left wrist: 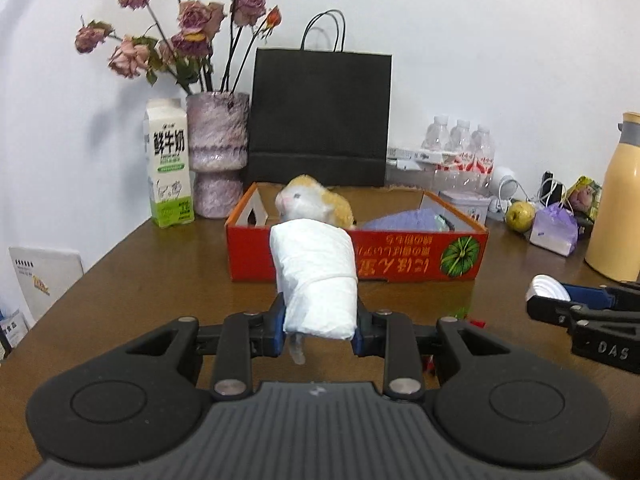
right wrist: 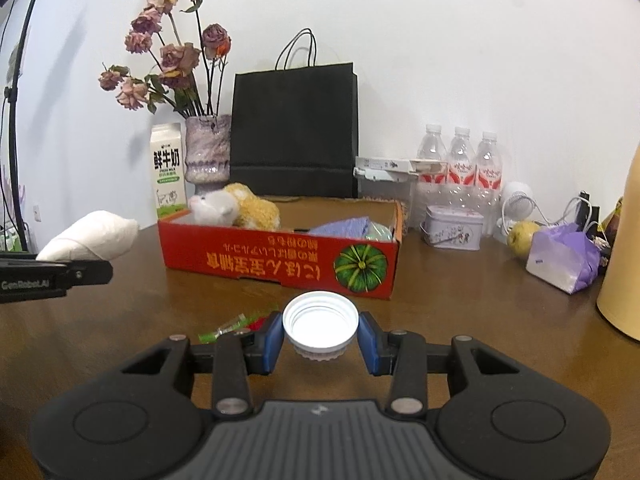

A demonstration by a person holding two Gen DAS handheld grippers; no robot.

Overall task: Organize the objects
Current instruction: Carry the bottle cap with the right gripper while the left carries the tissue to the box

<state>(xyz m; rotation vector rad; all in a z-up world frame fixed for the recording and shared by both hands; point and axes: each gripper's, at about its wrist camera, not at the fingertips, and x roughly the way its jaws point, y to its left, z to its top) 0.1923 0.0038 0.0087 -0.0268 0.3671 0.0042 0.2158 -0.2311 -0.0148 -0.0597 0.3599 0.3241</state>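
Note:
My left gripper (left wrist: pixel 318 326) is shut on a white wrapped roll (left wrist: pixel 316 276), held above the brown table in front of the red cardboard box (left wrist: pixel 400 252). The box holds a white and yellow plush toy (left wrist: pixel 312 200) and a purple pack (left wrist: pixel 408 220). My right gripper (right wrist: pixel 320 336) is shut on a white ribbed bottle cap (right wrist: pixel 320 320), its hollow side facing the camera, just before the red box (right wrist: pixel 280 256). In the right wrist view the left gripper (right wrist: pixel 86 272) with its roll (right wrist: pixel 90 236) shows at the left edge. The right gripper (left wrist: pixel 538 300) shows at the right of the left wrist view.
Behind the box stand a milk carton (left wrist: pixel 170 164), a vase of dried roses (left wrist: pixel 218 152), a black paper bag (left wrist: pixel 320 116) and water bottles (right wrist: pixel 460 160). A tin (right wrist: pixel 454 222), a pear (right wrist: pixel 522 234), a purple tissue pack (right wrist: pixel 560 258) and a yellow flask (left wrist: pixel 618 200) crowd the right side. Green and red scraps (right wrist: pixel 236 324) lie on the table.

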